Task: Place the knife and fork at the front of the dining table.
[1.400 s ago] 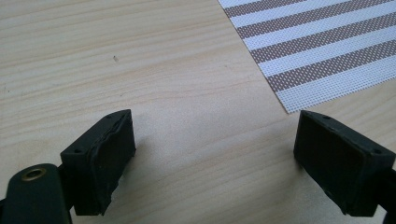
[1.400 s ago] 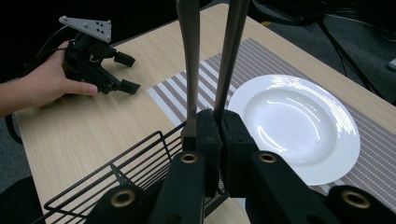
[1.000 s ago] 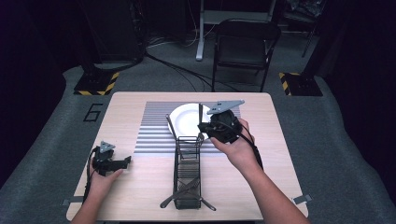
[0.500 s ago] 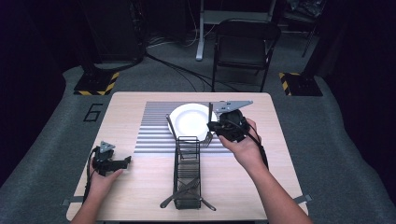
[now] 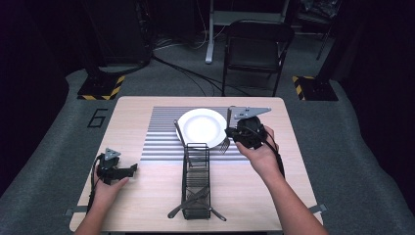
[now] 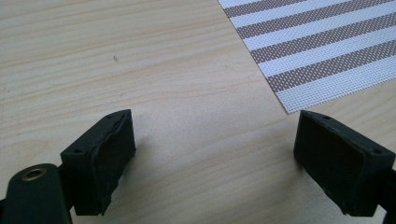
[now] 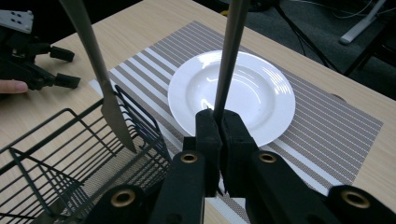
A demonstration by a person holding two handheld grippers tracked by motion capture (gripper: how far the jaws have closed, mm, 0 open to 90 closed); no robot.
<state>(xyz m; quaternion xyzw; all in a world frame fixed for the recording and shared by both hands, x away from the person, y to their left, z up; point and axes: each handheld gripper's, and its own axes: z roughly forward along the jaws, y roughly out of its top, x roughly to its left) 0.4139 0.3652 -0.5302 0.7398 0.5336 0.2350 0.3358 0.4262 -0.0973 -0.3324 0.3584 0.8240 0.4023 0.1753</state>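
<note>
Our right gripper (image 7: 216, 122) has its jaws pressed together on the handle of a fork (image 7: 229, 51), pinching it at one narrow spot. In the high view the fork hangs just off the right rim of the plate (image 5: 201, 126), tines low and very near that rim.

That thin pinch is our main worry. If the tines catch the plate's rim or the placemat (image 5: 161, 132) on the way down, we judge the fork could swivel between the pads or slip out and clatter onto the plate. A sideways drift towards the plate would do the same.

On the near side of the plate stands the wire rack (image 5: 195, 181), with a knife (image 7: 100, 84) leaning out of it towards the plate's left rim. A swing across could knock it over.

Open room lies right of the plate, where a bare strip of mat runs to the mat's edge, with bare table (image 5: 132, 110) beyond. We would stay there.

Our left gripper (image 6: 210, 149) rests well left of the plate, jaws spread and empty.
</note>
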